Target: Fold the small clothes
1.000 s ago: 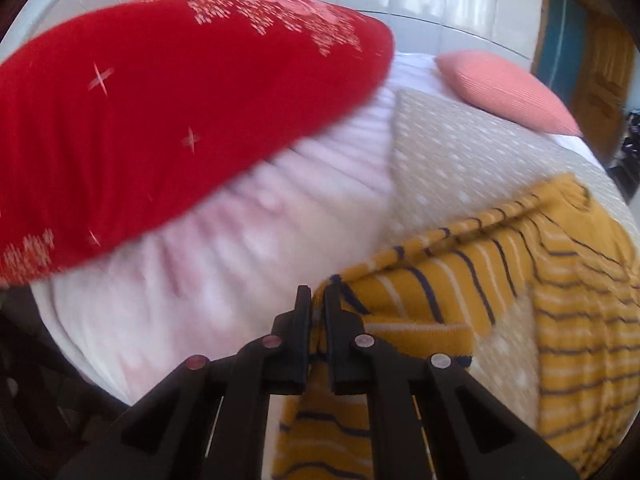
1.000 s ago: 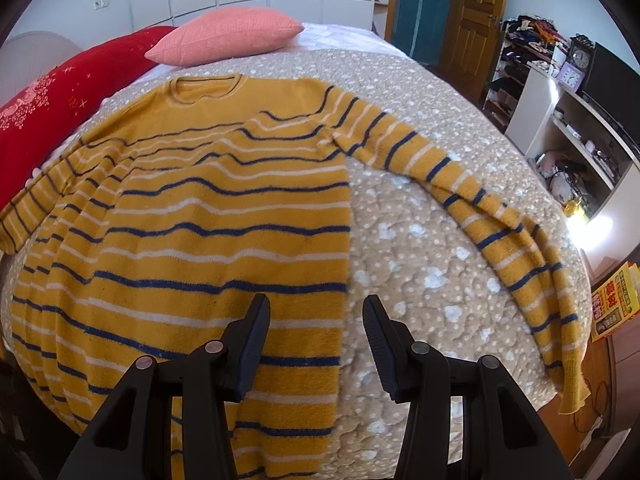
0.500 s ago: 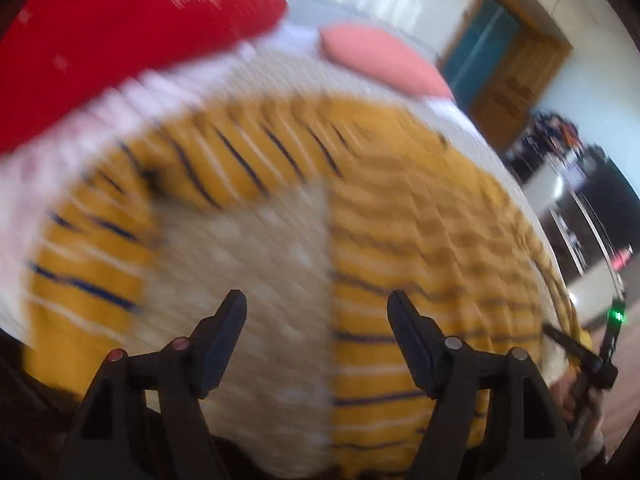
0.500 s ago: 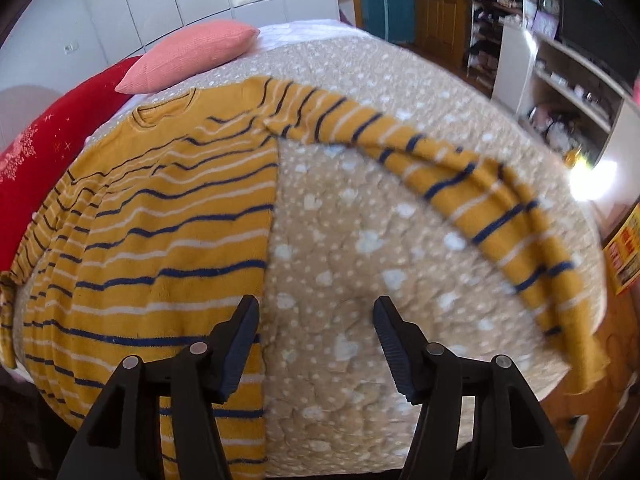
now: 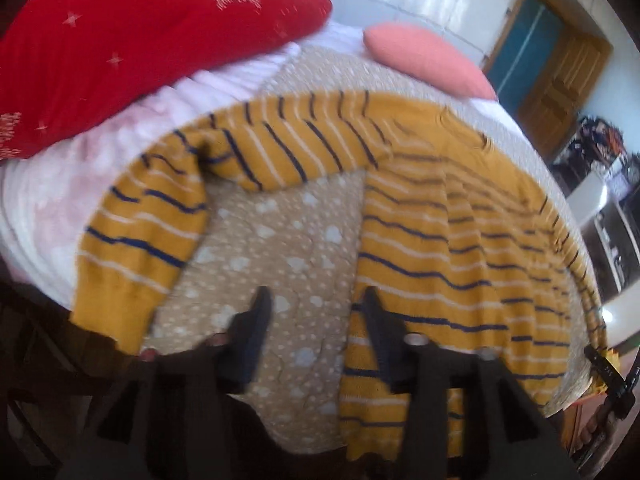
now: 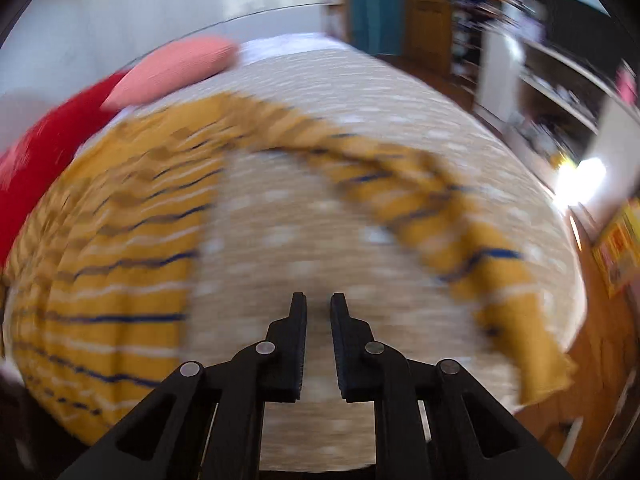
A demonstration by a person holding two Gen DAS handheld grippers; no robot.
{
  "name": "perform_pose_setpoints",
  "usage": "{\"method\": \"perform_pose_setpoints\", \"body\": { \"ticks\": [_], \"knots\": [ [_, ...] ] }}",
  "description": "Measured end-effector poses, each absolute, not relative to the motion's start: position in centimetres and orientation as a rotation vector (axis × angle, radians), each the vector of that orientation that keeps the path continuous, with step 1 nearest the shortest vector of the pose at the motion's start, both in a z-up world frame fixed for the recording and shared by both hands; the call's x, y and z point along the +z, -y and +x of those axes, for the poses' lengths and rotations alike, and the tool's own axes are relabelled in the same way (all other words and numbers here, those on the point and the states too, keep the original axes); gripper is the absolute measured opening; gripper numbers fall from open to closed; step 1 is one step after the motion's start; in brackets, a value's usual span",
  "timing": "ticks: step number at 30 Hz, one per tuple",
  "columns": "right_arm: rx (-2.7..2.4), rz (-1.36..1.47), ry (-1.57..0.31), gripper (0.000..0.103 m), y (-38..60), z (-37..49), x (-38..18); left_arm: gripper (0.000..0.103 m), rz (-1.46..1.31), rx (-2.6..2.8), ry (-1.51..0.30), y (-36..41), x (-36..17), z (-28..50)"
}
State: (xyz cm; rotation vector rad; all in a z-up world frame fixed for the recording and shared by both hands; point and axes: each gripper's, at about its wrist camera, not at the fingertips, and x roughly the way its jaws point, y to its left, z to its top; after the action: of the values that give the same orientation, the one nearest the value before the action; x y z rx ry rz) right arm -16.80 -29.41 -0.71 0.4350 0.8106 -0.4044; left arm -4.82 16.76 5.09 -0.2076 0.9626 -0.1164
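Note:
A mustard sweater with navy and white stripes (image 5: 448, 240) lies flat on the beige dotted bedspread (image 5: 280, 248). Its left sleeve (image 5: 152, 224) bends down toward the bed's near edge. My left gripper (image 5: 316, 300) is open and empty above the bedspread between that sleeve and the body. In the right wrist view the sweater body (image 6: 120, 248) is on the left and the right sleeve (image 6: 472, 240) runs down to the right. My right gripper (image 6: 319, 304) is nearly closed, a narrow gap between the jaws, empty, over the bare bedspread (image 6: 304, 240) between them. This view is blurred.
A red cushion (image 5: 120, 40) and a pink pillow (image 5: 424, 60) lie at the head of the bed. A white-pink blanket (image 5: 80, 168) lies under the cushion. Shelves and a door (image 6: 560, 80) stand to the right of the bed.
My left gripper let go of the left sleeve, opened and swung right to face the sweater. My right gripper moved right over the bare bedspread and its jaws narrowed.

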Motion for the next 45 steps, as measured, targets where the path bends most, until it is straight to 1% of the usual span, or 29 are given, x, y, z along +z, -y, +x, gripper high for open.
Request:
{"method": "perform_pose_setpoints", "body": {
  "ticks": [1,2,3,4,6,7,12,13,14,15,16,19,21,24,26,27,28,29,30,31,32,34,37,42,44,45],
  "knots": [
    [-0.403,0.512,-0.782,0.028,31.0,-17.5,-0.6,0.056,-0.219,-0.118,-0.948,-16.7,5.6,-5.1],
    [-0.397,0.587,-0.750,0.034,32.4,-18.1,-0.4,0.056,-0.223,-0.130,-0.944,-16.3,5.9,-5.1],
    [-0.375,0.698,-0.702,0.046,34.2,-18.7,-0.3,0.056,-0.224,-0.142,-0.944,-16.1,6.1,-5.3],
    [-0.349,0.780,-0.670,0.056,35.2,-18.9,-0.4,0.056,-0.222,-0.164,-0.945,-15.3,6.2,-5.2],
    [-0.287,0.986,-0.604,0.064,37.7,-18.6,-1.0,0.056,-0.212,-0.199,-0.948,-14.2,6.4,-5.5],
    [-0.278,1.044,-0.589,0.065,38.5,-18.3,-1.4,0.056,-0.204,-0.218,-0.953,-13.7,6.3,-5.4],
    [-0.348,1.252,-0.513,0.064,41.6,-16.9,-2.7,0.056,-0.191,-0.308,-0.987,-10.0,5.8,-6.2],
    [-0.372,1.269,-0.513,0.057,41.9,-16.7,-2.6,0.056,-0.187,-0.317,-0.991,-9.6,5.8,-6.3],
    [-0.402,1.269,-0.524,0.047,42.2,-16.7,-2.5,0.056,-0.178,-0.324,-0.995,-9.2,5.7,-6.4],
    [-0.442,1.253,-0.552,0.020,42.6,-16.6,-2.5,0.056,-0.170,-0.331,-0.999,-8.9,5.6,-6.5],
    [-0.458,1.243,-0.571,0.001,42.9,-16.4,-2.7,0.056,-0.164,-0.335,-1.003,-8.7,5.6,-6.6],
    [-0.469,1.216,-0.589,0.001,44.1,-16.0,-2.2,0.056,-0.156,-0.332,-1.002,-8.7,5.7,-6.6],
    [-0.472,1.133,-0.568,0.001,45.1,-15.4,0.6,0.056,-0.157,-0.330,-0.990,-8.7,6.2,-6.5],
    [-0.452,0.997,-0.468,0.001,46.0,-15.1,6.5,0.057,-0.162,-0.330,-0.961,-8.8,7.0,-6.6],
    [-0.409,0.903,-0.391,0.002,45.9,-15.6,10.8,0.060,-0.169,-0.333,-0.943,-8.6,7.5,-6.8],
    [-0.393,0.874,-0.375,0.002,45.8,-16.0,12.0,0.065,-0.172,-0.335,-0.935,-8.6,7.5,-6.9],
    [-0.386,0.841,-0.376,0.006,45.5,-16.2,12.8,0.067,-0.176,-0.338,-0.930,-8.5,7.5,-7.0],
    [-0.382,0.802,-0.398,0.013,45.0,-16.0,13.2,0.067,-0.177,-0.342,-0.929,-8.4,7.5,-7.1],
    [-0.377,0.760,-0.444,0.038,44.4,-15.7,13.0,0.067,-0.175,-0.349,-0.934,-8.2,7.3,-7.2],
    [-0.364,0.726,-0.504,0.061,44.0,-15.5,12.0,0.067,-0.169,-0.353,-0.944,-8.0,7.0,-7.2],
    [-0.360,0.702,-0.563,0.062,43.7,-15.5,10.6,0.067,-0.165,-0.355,-0.952,-7.9,6.8,-7.2],
    [-0.378,0.676,-0.652,0.062,42.9,-15.1,7.9,0.067,-0.154,-0.355,-0.971,-7.8,6.4,-7.1],
    [-0.338,0.662,-0.724,0.061,42.3,-16.7,4.1,0.067,-0.148,-0.349,-0.980,-7.9,6.1,-7.1],
    [-0.322,0.543,-0.808,0.061,41.3,-15.8,0.4,0.067,-0.178,-0.358,-1.007,-7.7,5.6,-6.9],
    [-0.342,0.478,-0.833,0.054,40.9,-14.7,-0.4,0.067,-0.162,-0.365,-1.003,-7.2,5.7,-7.2],
    [-0.340,0.458,-0.840,0.031,40.5,-14.6,-0.6,0.067,-0.151,-0.367,-1.001,-7.0,5.7,-7.4]
  ]
}}
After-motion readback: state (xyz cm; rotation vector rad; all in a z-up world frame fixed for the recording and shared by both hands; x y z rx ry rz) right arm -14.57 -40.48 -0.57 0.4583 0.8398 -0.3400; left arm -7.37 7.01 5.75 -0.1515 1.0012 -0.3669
